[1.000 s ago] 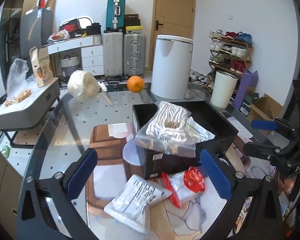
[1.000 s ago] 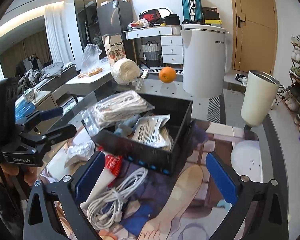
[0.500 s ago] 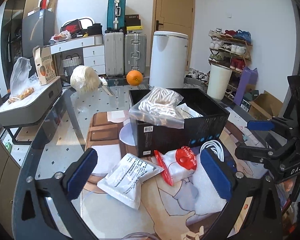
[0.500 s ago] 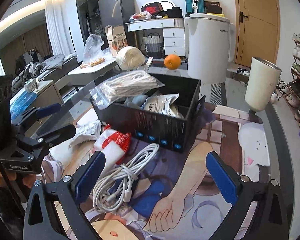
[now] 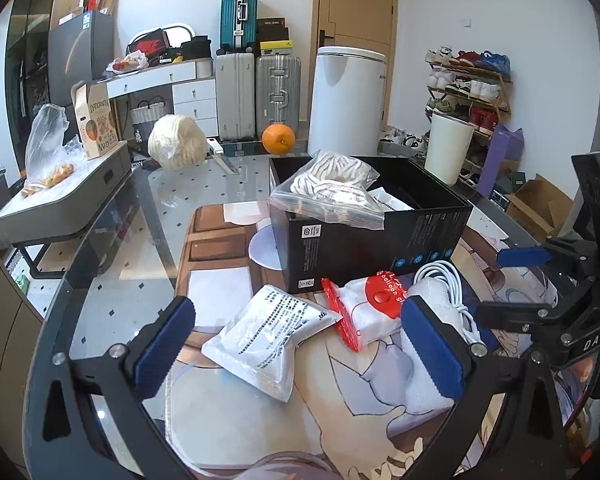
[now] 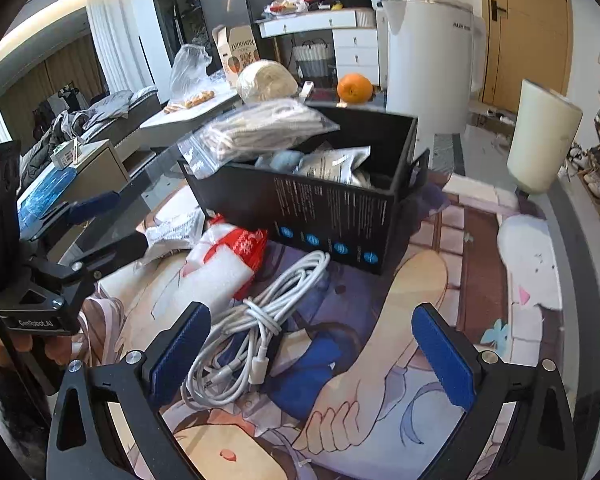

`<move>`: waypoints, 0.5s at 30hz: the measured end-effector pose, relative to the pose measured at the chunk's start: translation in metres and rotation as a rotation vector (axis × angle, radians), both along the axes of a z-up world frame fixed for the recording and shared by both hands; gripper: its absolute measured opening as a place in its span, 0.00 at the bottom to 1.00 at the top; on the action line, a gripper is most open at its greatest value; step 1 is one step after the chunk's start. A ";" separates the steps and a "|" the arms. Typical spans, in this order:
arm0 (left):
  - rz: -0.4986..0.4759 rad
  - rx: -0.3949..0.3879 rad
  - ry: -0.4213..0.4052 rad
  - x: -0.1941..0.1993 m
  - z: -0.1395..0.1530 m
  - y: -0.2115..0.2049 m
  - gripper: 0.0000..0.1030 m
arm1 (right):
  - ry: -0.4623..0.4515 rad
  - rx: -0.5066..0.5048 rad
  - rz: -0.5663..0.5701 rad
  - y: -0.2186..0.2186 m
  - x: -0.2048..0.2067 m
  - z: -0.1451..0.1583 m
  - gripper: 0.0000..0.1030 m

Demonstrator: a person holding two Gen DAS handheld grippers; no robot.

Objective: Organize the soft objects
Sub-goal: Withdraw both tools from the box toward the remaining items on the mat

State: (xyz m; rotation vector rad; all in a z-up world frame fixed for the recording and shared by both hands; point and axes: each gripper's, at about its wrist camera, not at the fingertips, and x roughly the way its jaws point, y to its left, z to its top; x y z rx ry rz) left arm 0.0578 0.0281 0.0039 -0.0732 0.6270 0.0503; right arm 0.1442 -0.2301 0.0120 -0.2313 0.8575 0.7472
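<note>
A black box (image 5: 380,236) (image 6: 332,216) stands on the printed mat, holding a zip bag of white rope (image 5: 332,188) (image 6: 260,128) and a silver pouch (image 6: 332,164). In front of it lie a white printed pouch (image 5: 268,336), a white bag with a red label (image 5: 376,304) (image 6: 228,256) and a coiled white cable (image 6: 252,324) (image 5: 448,284). My left gripper (image 5: 296,348) hangs open over the white pouch. My right gripper (image 6: 312,356) is open just right of the cable. Neither holds anything.
An orange (image 5: 278,139), a ball of white twine (image 5: 177,142) and a knife (image 5: 224,158) lie at the far end of the glass table (image 5: 112,300). A white bin (image 5: 350,100) and a cream cylinder (image 6: 544,140) stand beyond. A grey tray (image 5: 60,200) sits left.
Both grippers have pulled back and lowered from the box toward the items lying in front of it. The rope bag stays in the box. Both stay open.
</note>
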 end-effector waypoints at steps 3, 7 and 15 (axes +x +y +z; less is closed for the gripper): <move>-0.001 0.013 0.001 -0.001 -0.001 -0.001 1.00 | 0.025 -0.014 0.002 0.001 0.002 -0.005 0.99; 0.006 0.015 -0.002 -0.002 -0.001 -0.001 1.00 | 0.042 -0.017 0.025 0.005 -0.001 -0.006 0.99; 0.008 0.008 0.004 -0.001 -0.001 -0.001 1.00 | 0.091 -0.027 0.049 0.020 -0.007 -0.017 0.99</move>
